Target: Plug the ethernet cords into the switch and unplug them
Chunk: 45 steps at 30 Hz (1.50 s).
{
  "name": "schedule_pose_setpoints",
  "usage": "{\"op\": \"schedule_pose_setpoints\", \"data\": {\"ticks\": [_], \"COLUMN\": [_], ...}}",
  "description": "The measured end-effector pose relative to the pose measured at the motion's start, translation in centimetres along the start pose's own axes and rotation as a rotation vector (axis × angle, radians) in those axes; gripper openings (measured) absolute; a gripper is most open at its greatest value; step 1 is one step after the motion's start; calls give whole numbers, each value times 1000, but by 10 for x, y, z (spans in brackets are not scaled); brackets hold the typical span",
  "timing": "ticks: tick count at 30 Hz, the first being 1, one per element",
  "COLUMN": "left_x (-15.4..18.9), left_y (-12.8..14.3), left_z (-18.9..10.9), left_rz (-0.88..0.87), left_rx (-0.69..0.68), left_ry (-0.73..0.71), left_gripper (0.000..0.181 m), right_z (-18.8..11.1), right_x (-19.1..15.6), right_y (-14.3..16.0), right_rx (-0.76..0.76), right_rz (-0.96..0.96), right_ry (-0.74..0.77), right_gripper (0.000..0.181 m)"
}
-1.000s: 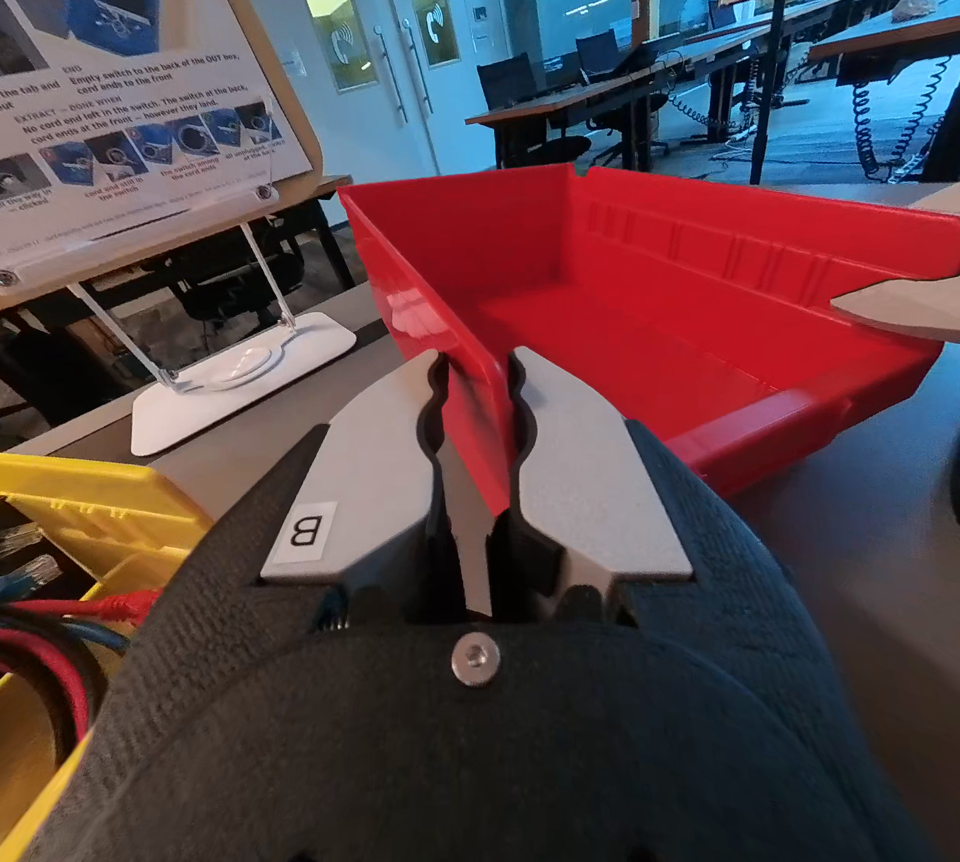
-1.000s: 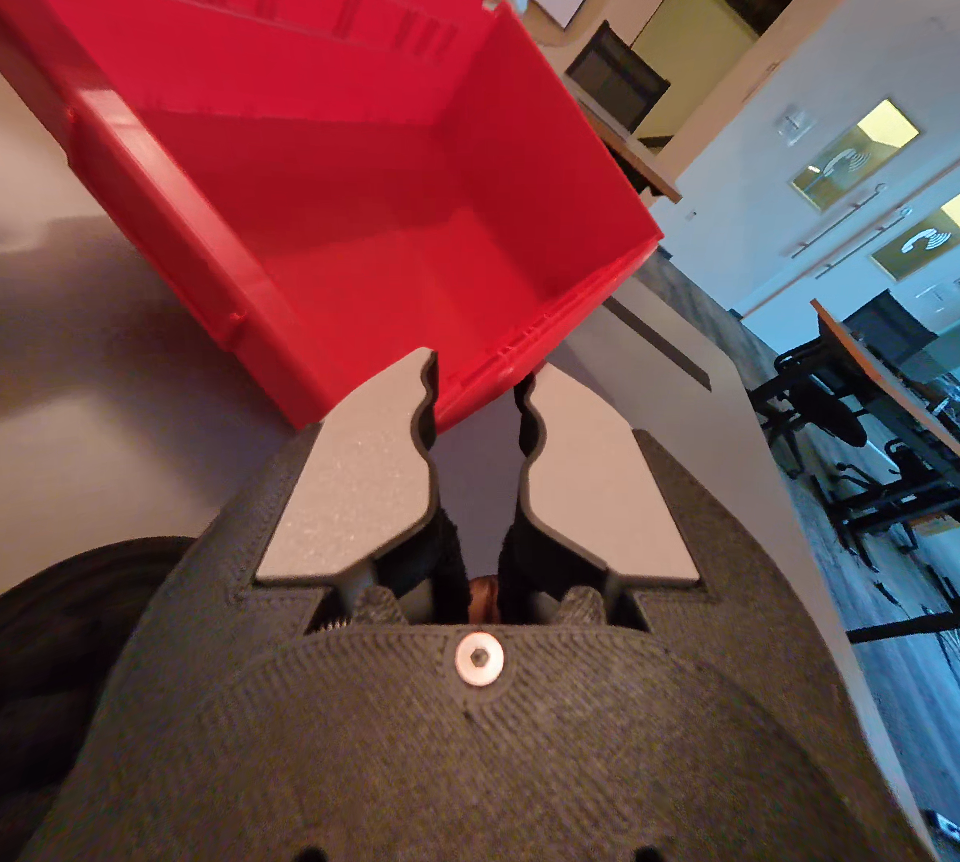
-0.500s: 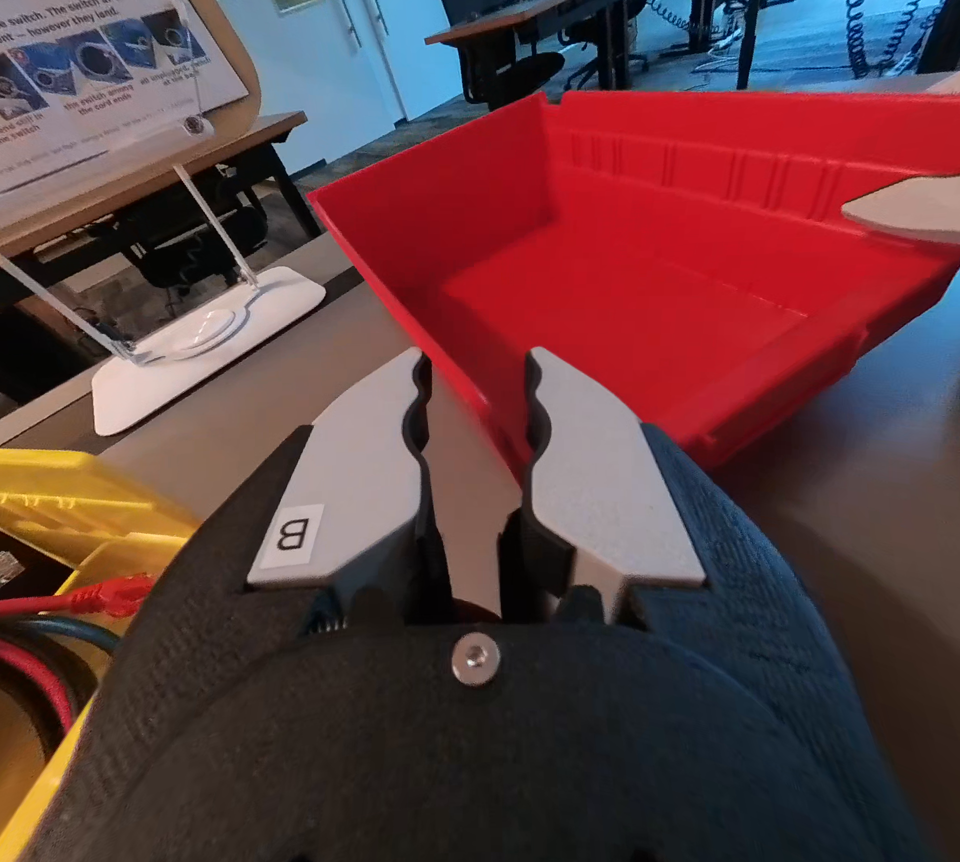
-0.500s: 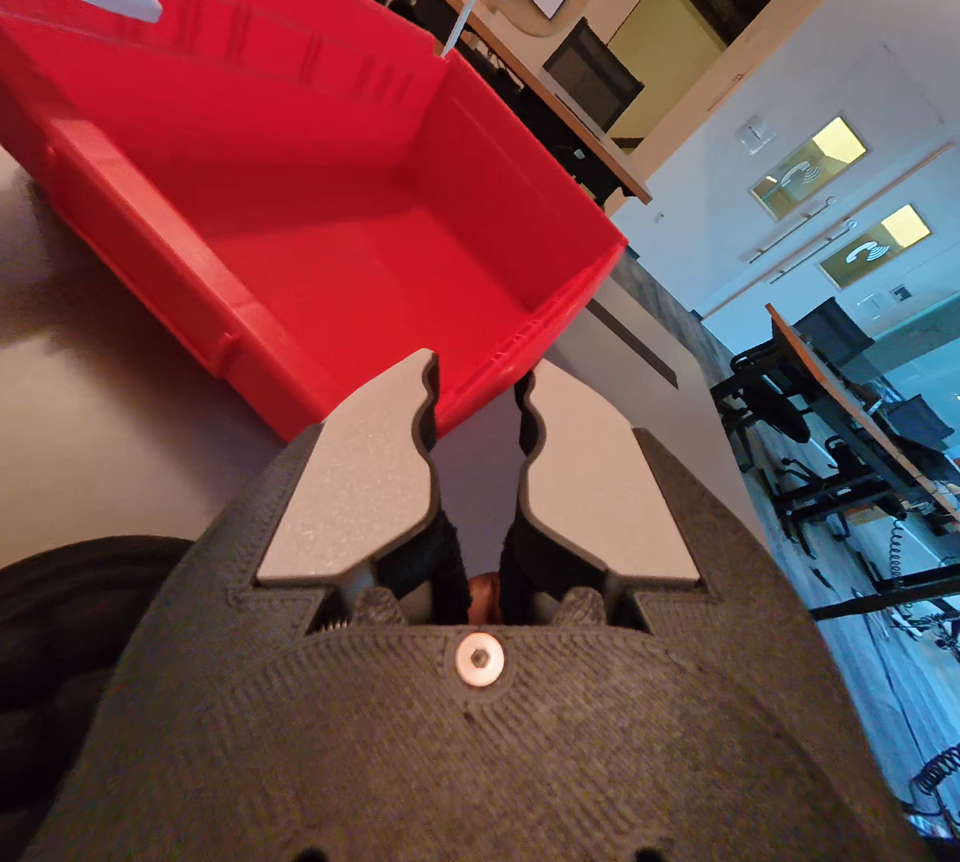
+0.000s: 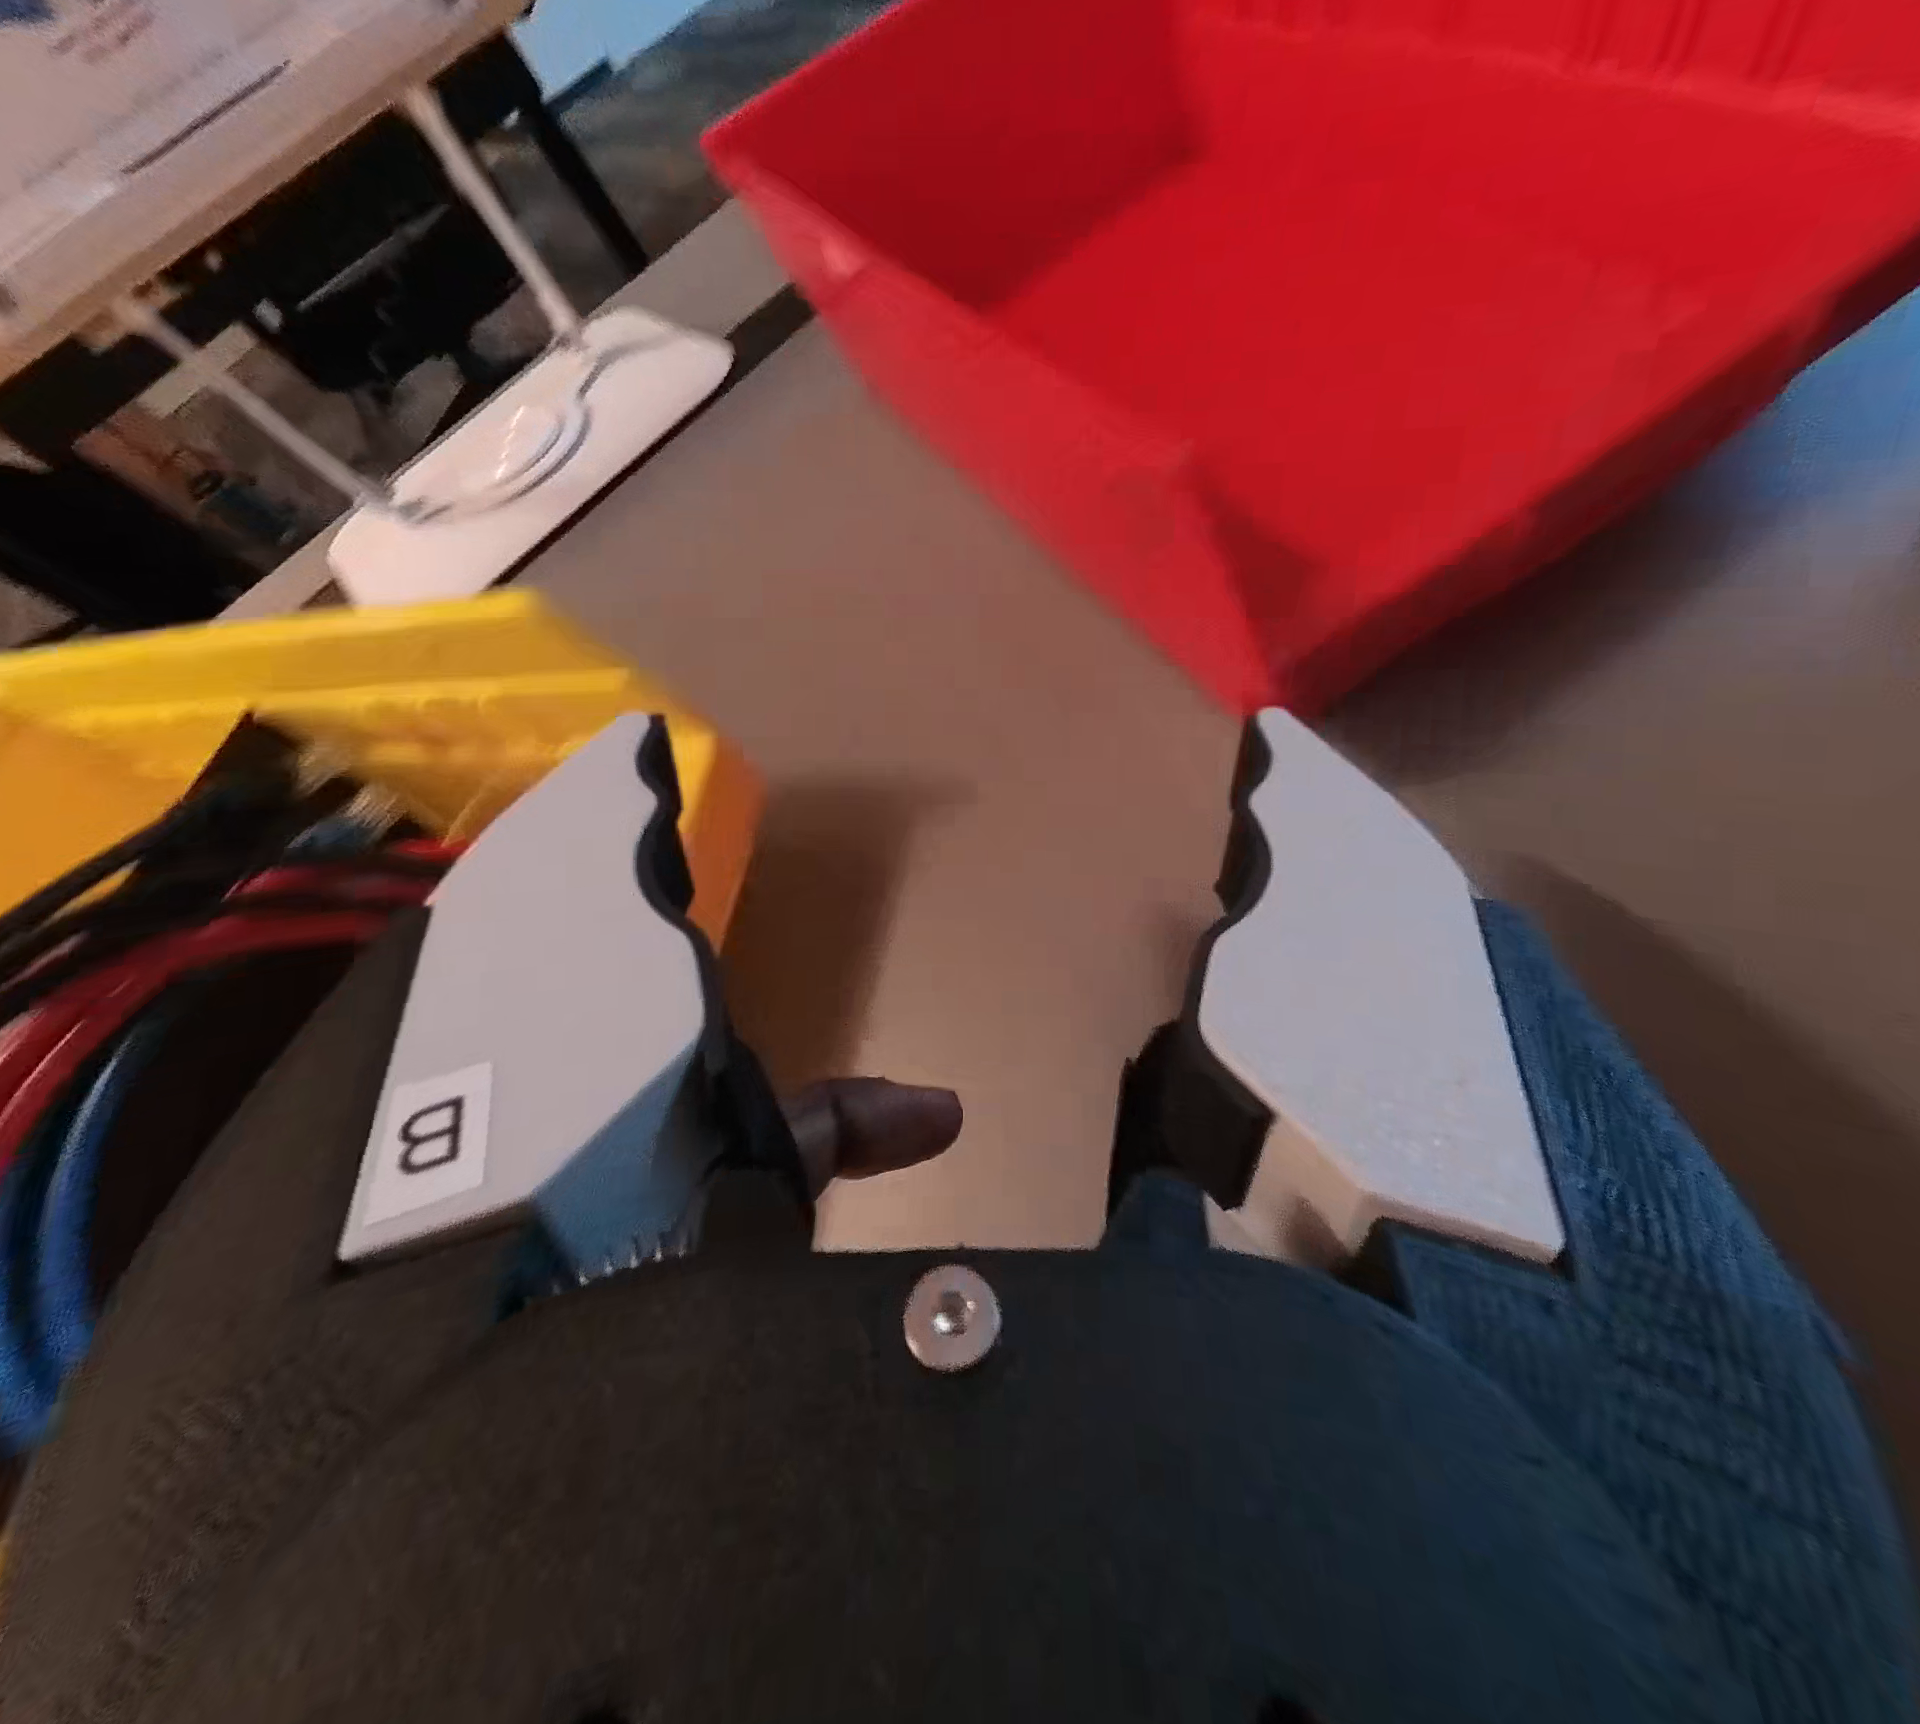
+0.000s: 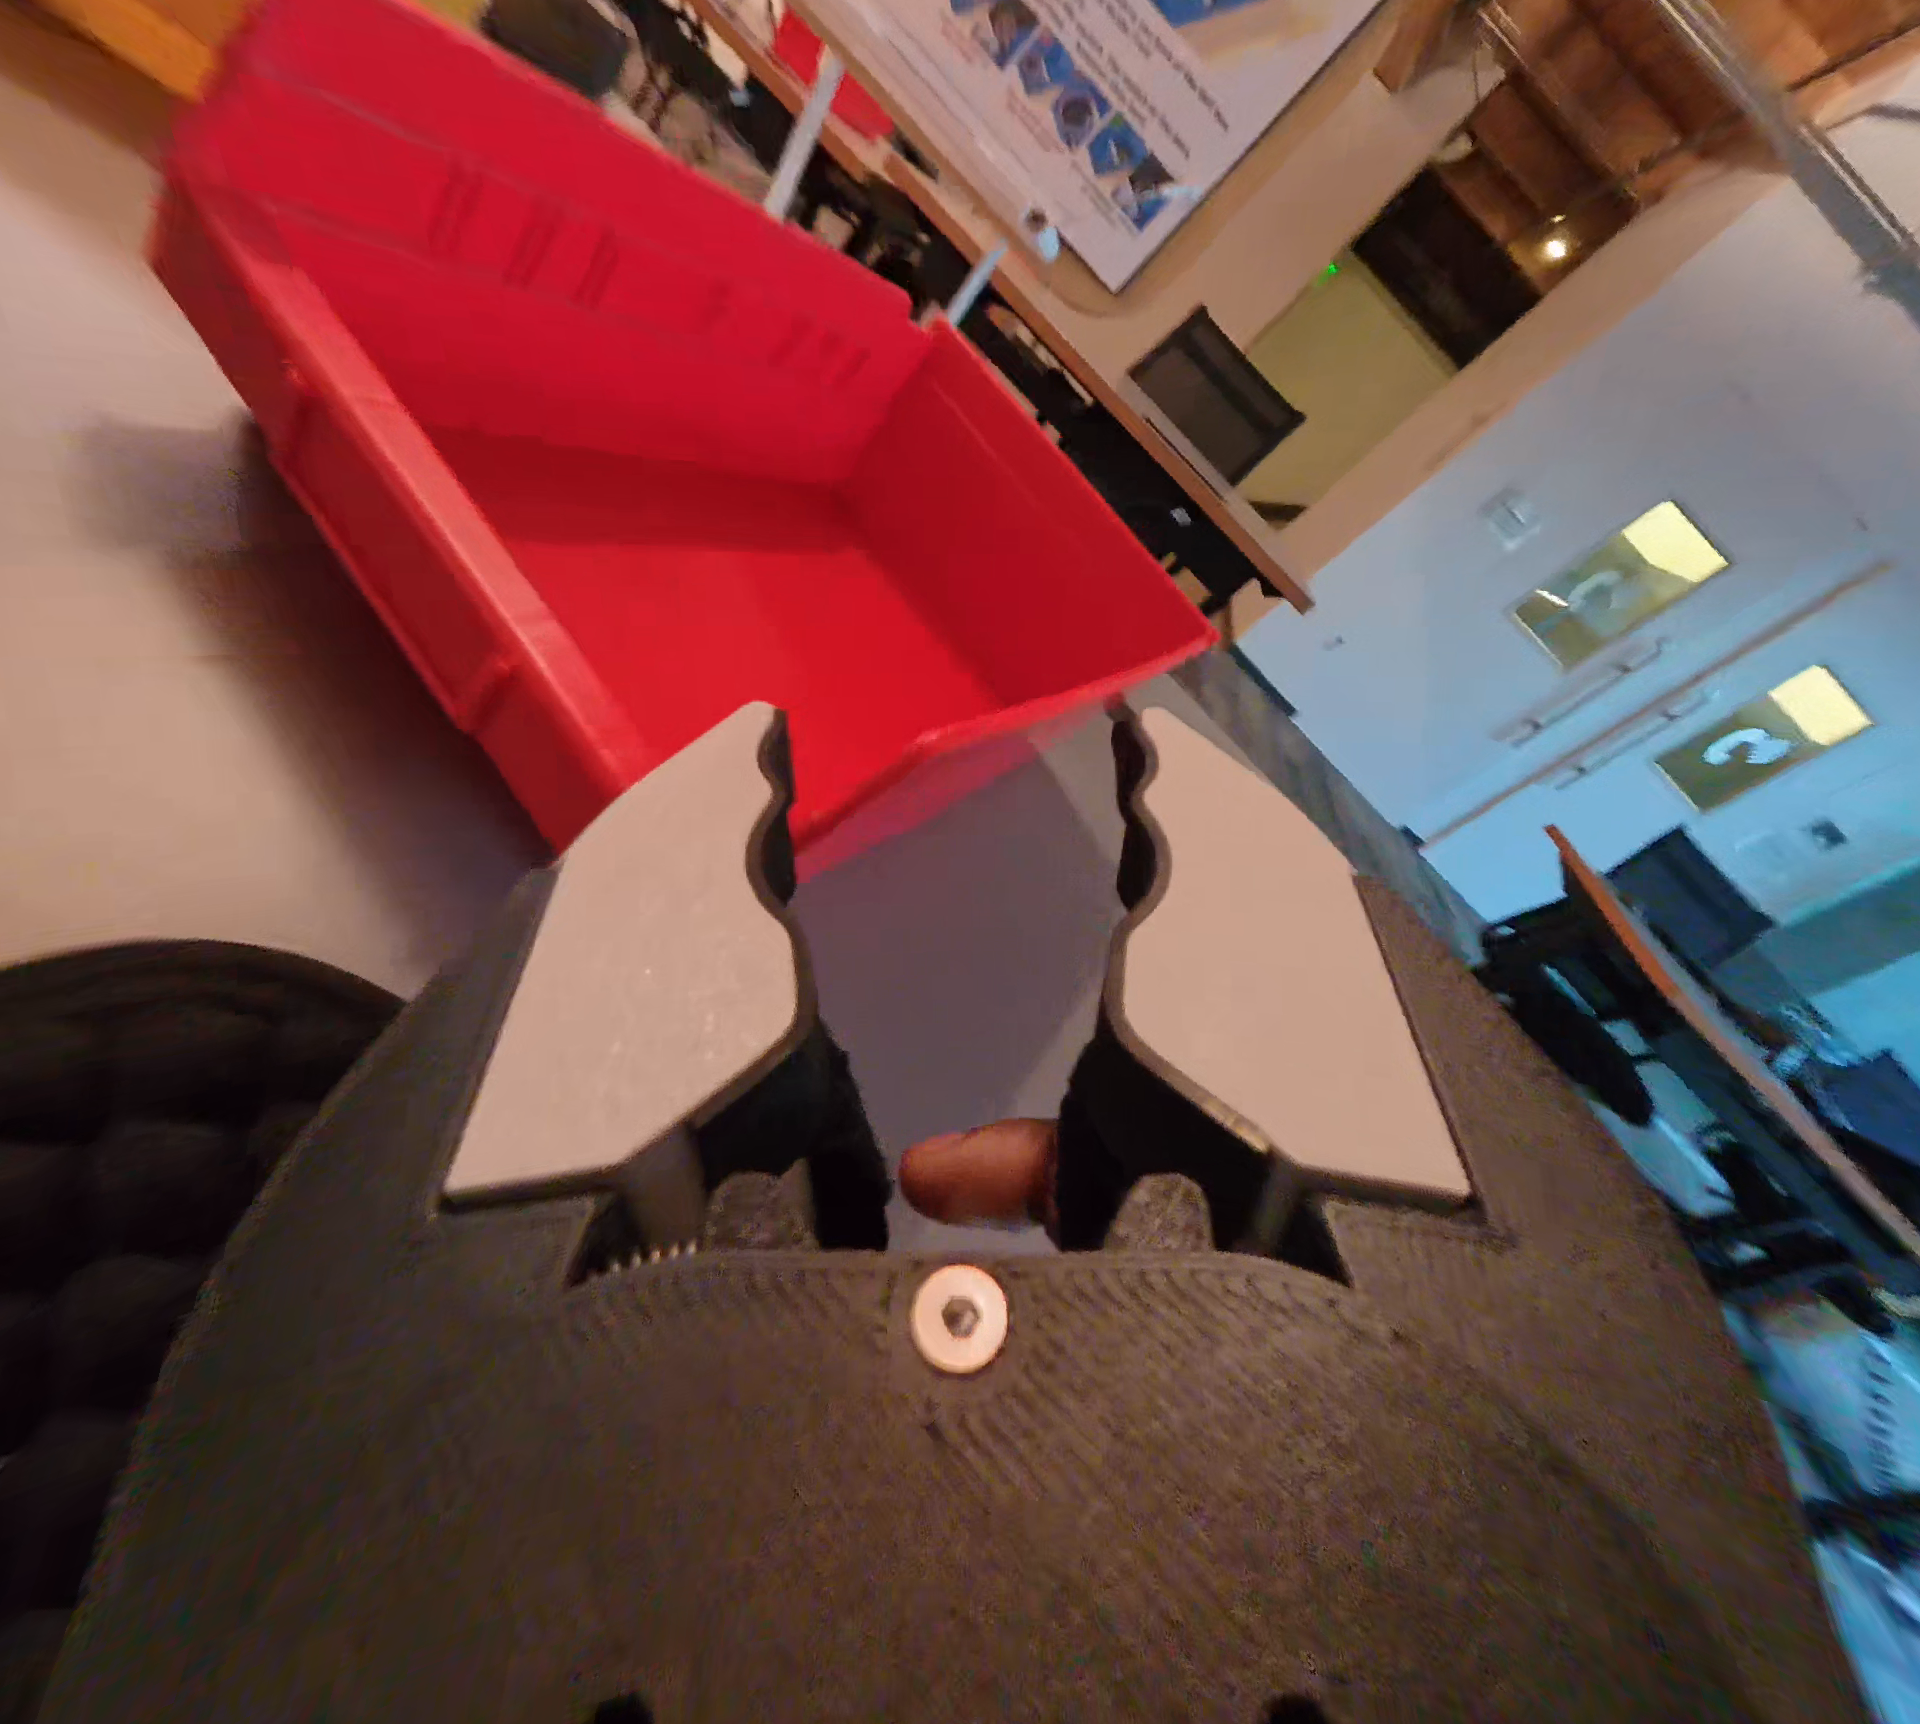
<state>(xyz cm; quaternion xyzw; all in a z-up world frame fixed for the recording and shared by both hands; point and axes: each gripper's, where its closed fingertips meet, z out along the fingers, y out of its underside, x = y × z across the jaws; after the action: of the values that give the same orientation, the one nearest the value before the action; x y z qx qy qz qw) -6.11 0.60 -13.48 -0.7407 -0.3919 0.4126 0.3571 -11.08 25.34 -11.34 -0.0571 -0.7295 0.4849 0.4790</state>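
Several ethernet cords [image 5: 197, 926], red, black and blue, lie bundled in a yellow bin [image 5: 343, 687] at the left edge of the left wrist view; their plugs are too blurred to make out. No switch can be identified in either view. Taking the red bin [image 5: 1403, 303] as landmark: the yellow bin sits on the table [image 5: 935, 594] near the red bin's corner, apart from it, with bare tabletop between. The left gripper [image 5: 951, 843] is just short of that same corner, its jaws spread wide and holding nothing; its left finger [image 5: 561, 947] overlaps the yellow bin's wall in the picture. The right gripper [image 6: 951, 801] is at the red bin's [image 6: 665, 469] opposite end, jaws parted about halfway, gripping nothing; the bin's near corner shows between its fingertips. Beyond the red bin stands an instruction board [image 6: 1132, 1] on a white stand base [image 5: 540, 459]. The red bin's interior shows only its bare floor.
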Motion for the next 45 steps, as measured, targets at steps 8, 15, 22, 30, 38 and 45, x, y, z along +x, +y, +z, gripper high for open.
{"op": "schedule_pose_setpoints", "data": {"ticks": [8,15,22,30,38,45], "left_x": [-67,-82,-86,-114,-129,-141], "left_y": [62,93,103,126,149,170], "left_z": [-34,-25,-22,-51,-89,-122], "left_rz": [87,264,342,314,298,302], "left_rx": [-231,-380,-408,-393,-435,-469], "left_ry": [-161,-188,-188,-256,-236,-250], "left_gripper": [96,57,32,34,34,35], "right_z": [0,36,40,32,22,-3], "right_x": [-83,-111,-99,-51,-10,20], "right_y": [-42,-15,9,50,83,110], "right_rx": [-96,-265,-354,-456,-507,-602], "right_rz": [-59,-337,-470,-461,-467,-460], "right_ry": [-457,-457,-388,-300,-197,-112], "right_gripper": [44,50,33,35,36,36]}}
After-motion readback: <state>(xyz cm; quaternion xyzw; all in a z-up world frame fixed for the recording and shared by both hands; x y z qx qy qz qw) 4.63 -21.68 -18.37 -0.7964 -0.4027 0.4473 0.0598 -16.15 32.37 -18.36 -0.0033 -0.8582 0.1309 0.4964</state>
